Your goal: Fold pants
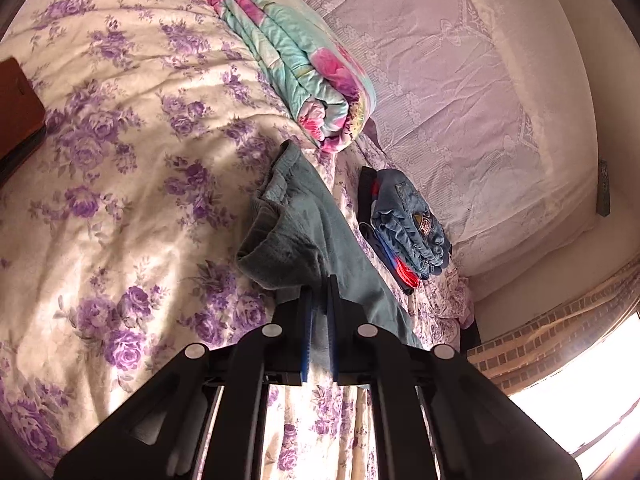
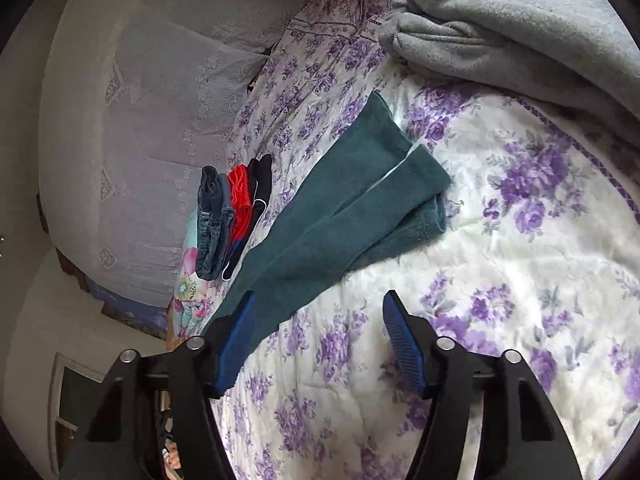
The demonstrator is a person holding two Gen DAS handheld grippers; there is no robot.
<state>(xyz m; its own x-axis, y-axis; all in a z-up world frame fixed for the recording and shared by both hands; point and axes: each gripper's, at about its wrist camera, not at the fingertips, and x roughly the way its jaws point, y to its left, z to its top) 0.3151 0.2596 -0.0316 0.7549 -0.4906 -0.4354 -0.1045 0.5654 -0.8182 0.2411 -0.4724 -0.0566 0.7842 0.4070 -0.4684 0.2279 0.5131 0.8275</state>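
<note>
closest to the left wrist camera, the left gripper (image 1: 320,292) is clenched on a fold of the teal pants (image 1: 296,236), its blue pads pressed against the cloth from both sides with only fabric between them. from that pinch the pants run forward and bunch into a rumpled heap on the bed (image 1: 132,168), while another strip of the same cloth trails down to the right of the gripper. in the right wrist view the right gripper (image 2: 320,300) is released, its jaws spread wide above the floral bedspread; the pants (image 2: 340,216) lie ahead of it, stretched diagonally across the bed (image 2: 520,264), with the near end passing just beside and partly behind the left-hand blue pad (image 2: 236,344) and the far end showing two leg cuffs side by side. nothing lies between the two pads of this gripper but the bedspread. just beside the pants sits a small stack of folded clothes (image 1: 404,224), denim on top with red and dark pieces under it; it shows in the right view too (image 2: 232,220). a rolled floral quilt (image 1: 296,56) lies further up the bed, near a lace-covered pillow (image 1: 460,92). a grey blanket (image 2: 512,32) is heaped at the top of the right view.
</note>
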